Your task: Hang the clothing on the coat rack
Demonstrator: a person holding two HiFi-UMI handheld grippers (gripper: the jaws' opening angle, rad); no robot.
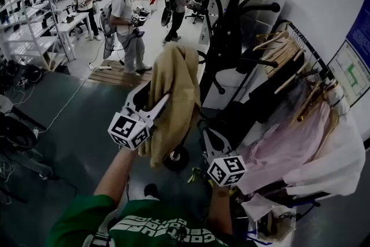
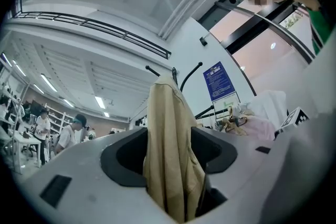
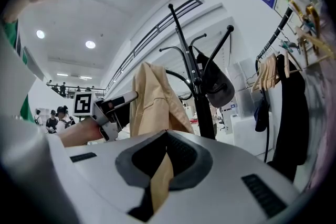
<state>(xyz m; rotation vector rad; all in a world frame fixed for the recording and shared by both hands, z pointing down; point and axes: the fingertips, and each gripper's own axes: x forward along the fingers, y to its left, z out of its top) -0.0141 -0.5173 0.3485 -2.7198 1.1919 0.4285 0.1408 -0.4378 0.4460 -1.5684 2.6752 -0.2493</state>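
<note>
Right gripper (image 3: 164, 168) pinches a tan strip; the gripper body hides where the strip joins the jacket (image 3: 152, 99). Left gripper (image 2: 168, 165) stands spread, the jacket between its jaws, pads clear of it. The jacket hangs on the rack (image 1: 226, 37), hiding its hook. Just beside is a crowded rail (image 1: 300, 61), cut off at the right; people (image 1: 124, 14) stand farther back

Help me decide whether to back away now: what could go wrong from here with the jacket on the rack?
1. The tan jacket hangs inside the open left claw; a careless pull-back could snag it and drag it off the coat rack.
2. The right claw pinches a strip of the jacket; moving away before releasing would likely tug it down.
3. It looks bunched over one hook, so it may slip.
</note>
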